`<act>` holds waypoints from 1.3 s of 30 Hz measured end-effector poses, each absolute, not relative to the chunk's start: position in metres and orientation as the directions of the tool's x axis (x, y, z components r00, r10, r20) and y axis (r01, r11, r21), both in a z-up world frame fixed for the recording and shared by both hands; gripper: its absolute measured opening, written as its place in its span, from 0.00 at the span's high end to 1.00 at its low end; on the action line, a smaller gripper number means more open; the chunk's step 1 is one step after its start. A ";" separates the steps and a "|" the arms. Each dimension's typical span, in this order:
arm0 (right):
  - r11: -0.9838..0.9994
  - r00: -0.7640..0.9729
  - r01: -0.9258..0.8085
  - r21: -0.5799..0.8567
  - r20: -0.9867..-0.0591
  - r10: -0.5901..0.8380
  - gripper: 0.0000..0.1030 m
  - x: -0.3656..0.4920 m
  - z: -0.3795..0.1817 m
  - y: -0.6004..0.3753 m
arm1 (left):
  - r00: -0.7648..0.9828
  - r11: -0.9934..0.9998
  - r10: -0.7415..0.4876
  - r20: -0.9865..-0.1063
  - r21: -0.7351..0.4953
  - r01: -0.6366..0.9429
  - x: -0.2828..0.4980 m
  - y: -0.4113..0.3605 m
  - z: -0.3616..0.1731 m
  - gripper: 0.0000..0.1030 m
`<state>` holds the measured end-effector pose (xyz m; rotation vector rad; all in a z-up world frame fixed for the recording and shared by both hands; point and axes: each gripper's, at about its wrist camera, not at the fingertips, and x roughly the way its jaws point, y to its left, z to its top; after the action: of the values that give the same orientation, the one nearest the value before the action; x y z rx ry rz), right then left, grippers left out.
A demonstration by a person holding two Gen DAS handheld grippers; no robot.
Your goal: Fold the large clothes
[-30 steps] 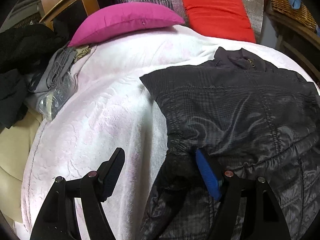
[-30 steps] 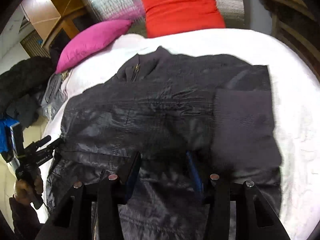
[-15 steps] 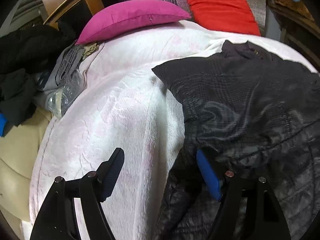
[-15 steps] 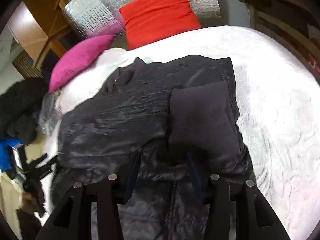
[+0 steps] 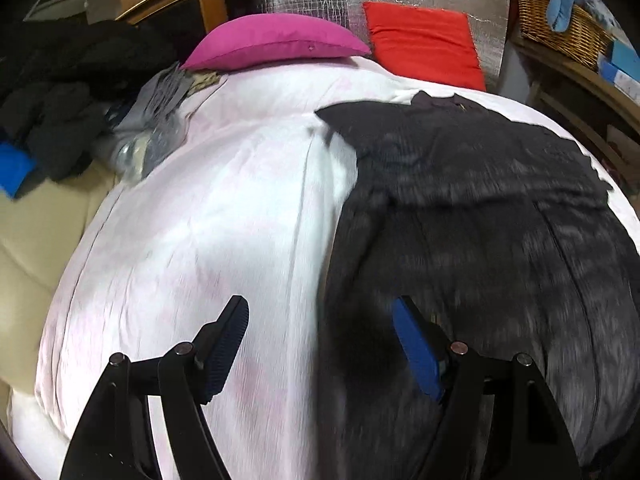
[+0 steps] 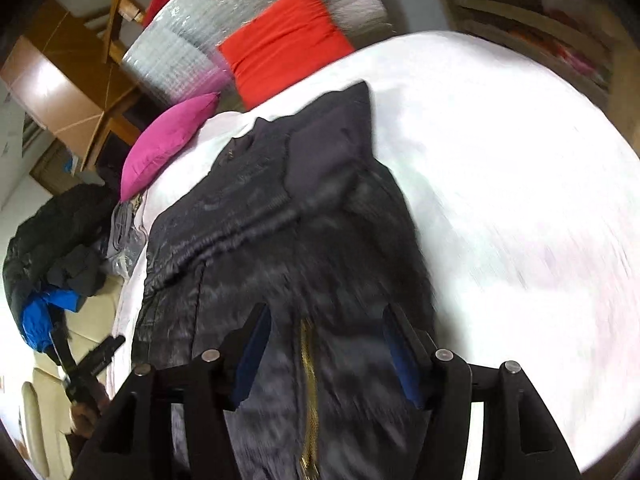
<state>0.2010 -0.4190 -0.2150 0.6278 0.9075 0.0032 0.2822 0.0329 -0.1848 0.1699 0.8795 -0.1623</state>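
A large black quilted jacket [image 5: 480, 208] lies spread on a white bed cover [image 5: 208, 232], its collar toward the pillows. In the right wrist view the jacket [image 6: 280, 248] shows a gold zipper [image 6: 308, 384] and a sleeve folded over its far right part. My left gripper [image 5: 320, 344] is open over the jacket's left edge, one finger above the cover, one above the jacket. My right gripper [image 6: 324, 352] is open above the jacket's lower part, the zipper between its fingers. Neither holds anything.
A pink pillow [image 5: 276, 40] and a red pillow [image 5: 424, 48] lie at the head of the bed. Dark clothes [image 5: 60, 112] are piled at the left. A wicker basket [image 5: 560, 32] stands on a shelf at the right.
Both grippers have pulled back and lifted from the jacket. The right view has tilted and swung right, bringing the zipper into view. Both stayed open.
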 end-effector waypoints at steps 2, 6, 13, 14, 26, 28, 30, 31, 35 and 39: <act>0.804 0.618 0.280 0.524 -0.739 0.267 0.39 0.182 -0.222 -0.423 | 0.623 0.974 -0.089 -0.777 0.064 0.219 0.262 0.038 -0.189 0.27; 0.773 0.610 0.311 0.553 -0.739 0.284 0.39 0.157 -0.232 -0.427 | 0.596 0.967 -0.140 -0.791 0.021 0.255 0.224 0.037 -0.201 0.27; 0.794 0.581 0.299 0.529 -0.761 0.288 0.39 0.139 -0.239 -0.407 | 0.601 0.935 -0.130 -0.789 0.104 0.338 0.186 0.010 -0.210 0.27; 0.803 0.577 0.301 0.514 -0.769 0.276 0.39 0.138 -0.238 -0.405 | 0.603 0.934 -0.121 -0.788 0.116 0.338 0.183 0.007 -0.211 0.27; 0.824 0.557 0.314 0.471 -0.794 0.242 0.38 0.128 -0.248 -0.394 | 0.608 0.937 -0.110 -0.786 0.122 0.328 0.179 0.007 -0.211 0.27; 0.837 0.548 0.309 0.452 -0.803 0.232 0.38 0.131 -0.248 -0.389 | 0.610 0.934 -0.104 -0.785 0.134 0.331 0.179 0.005 -0.211 0.27; 0.853 0.546 0.304 0.424 -0.812 0.208 0.38 0.134 -0.247 -0.384 | 0.613 0.931 -0.094 -0.785 0.149 0.334 0.178 0.004 -0.213 0.27; 0.859 0.549 0.302 0.414 -0.812 0.198 0.38 0.136 -0.245 -0.382 | 0.613 0.929 -0.093 -0.785 0.152 0.336 0.179 0.004 -0.213 0.27; 0.860 0.545 0.303 0.410 -0.815 0.197 0.37 0.139 -0.246 -0.380 | 0.608 0.930 -0.090 -0.789 0.151 0.334 0.180 0.005 -0.215 0.27; 0.868 0.540 0.297 0.399 -0.820 0.192 0.37 0.143 -0.246 -0.377 | 0.609 0.933 -0.090 -0.788 0.148 0.329 0.180 0.006 -0.214 0.27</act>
<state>0.1426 -0.3769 -0.2463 0.5401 1.0124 -0.0657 0.1795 0.0064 -0.2142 0.2919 0.8858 -0.2463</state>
